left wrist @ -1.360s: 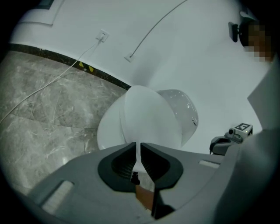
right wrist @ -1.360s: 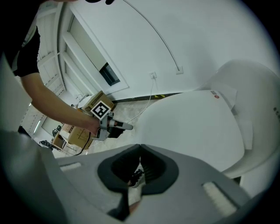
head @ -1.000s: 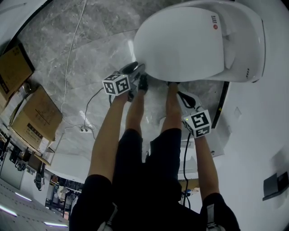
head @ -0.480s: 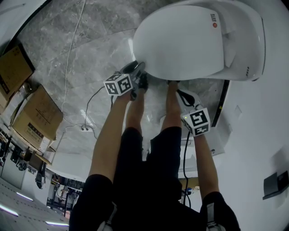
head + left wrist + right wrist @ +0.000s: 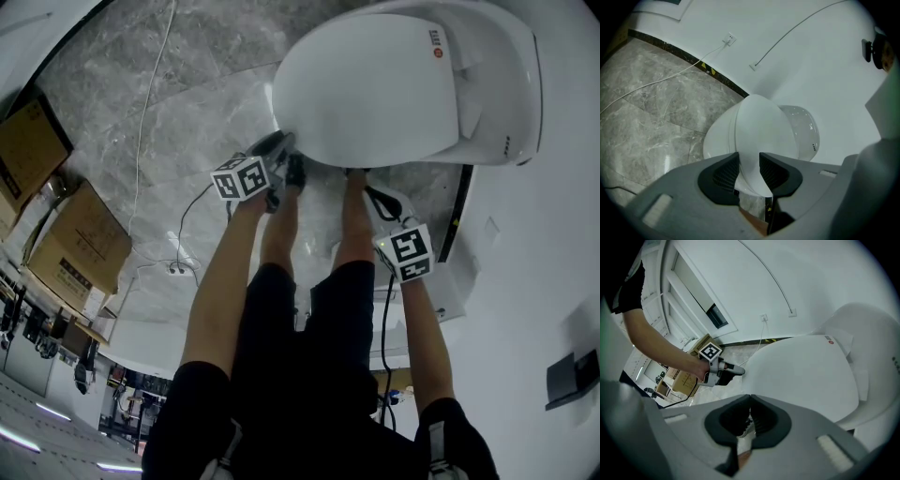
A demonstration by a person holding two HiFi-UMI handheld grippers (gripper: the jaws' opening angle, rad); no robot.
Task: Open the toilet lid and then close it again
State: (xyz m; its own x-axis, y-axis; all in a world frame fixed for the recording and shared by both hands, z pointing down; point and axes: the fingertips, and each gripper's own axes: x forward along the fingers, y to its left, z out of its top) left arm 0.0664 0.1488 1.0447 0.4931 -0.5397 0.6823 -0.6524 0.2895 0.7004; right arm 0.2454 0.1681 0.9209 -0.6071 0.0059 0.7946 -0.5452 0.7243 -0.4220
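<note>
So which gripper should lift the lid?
Left. The left gripper has the front edge of the lid between its jaws, which are closing. The right gripper is shut on nothing and sits short of the lid.

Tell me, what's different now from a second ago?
The left gripper is closing its jaws around the front edge of the toilet lid; a second ago they stood wider. The lid has not been lifted: it lies down as before. The right gripper stayed shut and empty in the same spot.
</note>
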